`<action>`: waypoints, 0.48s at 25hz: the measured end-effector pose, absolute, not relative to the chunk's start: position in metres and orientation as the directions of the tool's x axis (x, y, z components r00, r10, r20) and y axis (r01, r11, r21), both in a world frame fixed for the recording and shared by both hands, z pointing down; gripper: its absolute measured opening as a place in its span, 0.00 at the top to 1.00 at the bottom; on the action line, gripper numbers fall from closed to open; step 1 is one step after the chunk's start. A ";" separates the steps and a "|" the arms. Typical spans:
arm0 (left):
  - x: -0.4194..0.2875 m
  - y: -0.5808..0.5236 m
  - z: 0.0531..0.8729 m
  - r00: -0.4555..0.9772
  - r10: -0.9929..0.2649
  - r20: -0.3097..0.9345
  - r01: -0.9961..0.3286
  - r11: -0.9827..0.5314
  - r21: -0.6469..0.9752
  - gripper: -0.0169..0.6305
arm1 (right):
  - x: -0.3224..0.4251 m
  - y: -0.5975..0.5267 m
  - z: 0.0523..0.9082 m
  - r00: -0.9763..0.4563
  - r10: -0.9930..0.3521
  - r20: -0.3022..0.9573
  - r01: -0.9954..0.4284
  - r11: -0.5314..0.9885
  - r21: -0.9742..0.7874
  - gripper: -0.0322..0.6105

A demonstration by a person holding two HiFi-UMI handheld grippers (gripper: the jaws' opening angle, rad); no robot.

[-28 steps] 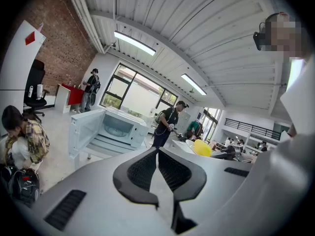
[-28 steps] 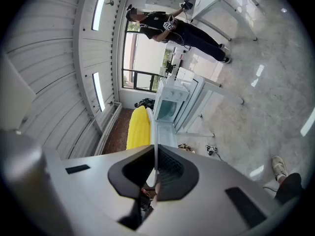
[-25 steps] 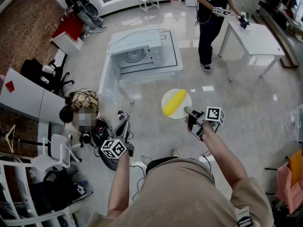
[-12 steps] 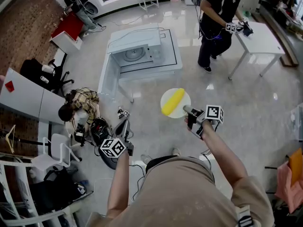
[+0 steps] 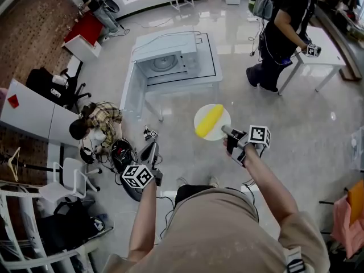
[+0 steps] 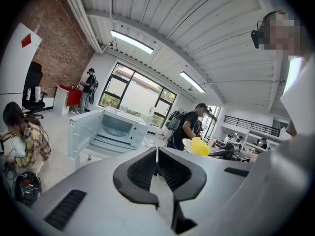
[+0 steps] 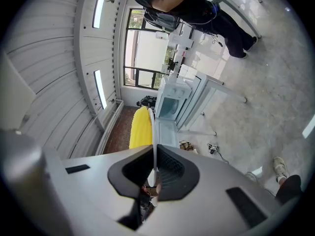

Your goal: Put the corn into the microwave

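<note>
Where the head view begins at the left, a person crouches on the floor beside a dark bag, and little can be made out from above but hair and a plaid shirt. Just right of that bag hangs the left gripper. Against the dark clutter its tips are hard to pick out from overhead, but the left gripper view shows its fingers brought together tip to tip with nothing between them.

Farther up, near the middle, the microwave stands on a low white tabletop. Its door is swung wide open to the left, and the round turntable shows inside.

Well short of the microwave, the corn lies on a white plate held in the air over the floor. The right gripper has the plate's near rim pinched between its closed fingers. In the right gripper view the plate appears edge-on as a thin white line, and the near end of the corn is cut off by the gripper's body.

At the upper right a standing person, head partly cut off by the frame's edge, leans toward a second white tabletop. The wearer's own torso fills the bottom of the view and hides most of their legs.
</note>
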State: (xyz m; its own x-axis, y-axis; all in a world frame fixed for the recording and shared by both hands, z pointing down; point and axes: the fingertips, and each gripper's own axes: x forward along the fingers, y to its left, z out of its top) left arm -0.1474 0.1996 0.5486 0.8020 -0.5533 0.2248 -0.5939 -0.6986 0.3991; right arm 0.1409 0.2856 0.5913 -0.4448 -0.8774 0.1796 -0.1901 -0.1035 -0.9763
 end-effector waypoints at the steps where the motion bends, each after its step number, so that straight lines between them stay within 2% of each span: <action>1: -0.148 0.200 0.548 0.803 -0.551 0.226 -0.593 -0.701 0.395 0.96 | 0.139 0.284 0.591 -0.446 -0.877 0.178 -0.191 -0.101 -0.976 0.93; 12: -0.183 0.164 0.547 0.792 -0.558 0.247 -0.610 -0.714 0.344 0.96 | 0.108 0.247 0.584 -0.458 -0.872 0.171 -0.190 -0.092 -0.977 0.93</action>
State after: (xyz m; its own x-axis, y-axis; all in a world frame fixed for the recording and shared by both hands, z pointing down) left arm -0.1829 0.1645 0.5472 0.7922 -0.5578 0.2473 -0.6100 -0.7140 0.3436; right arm 0.1077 0.2466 0.5843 -0.4578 -0.8724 0.1711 -0.1902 -0.0919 -0.9774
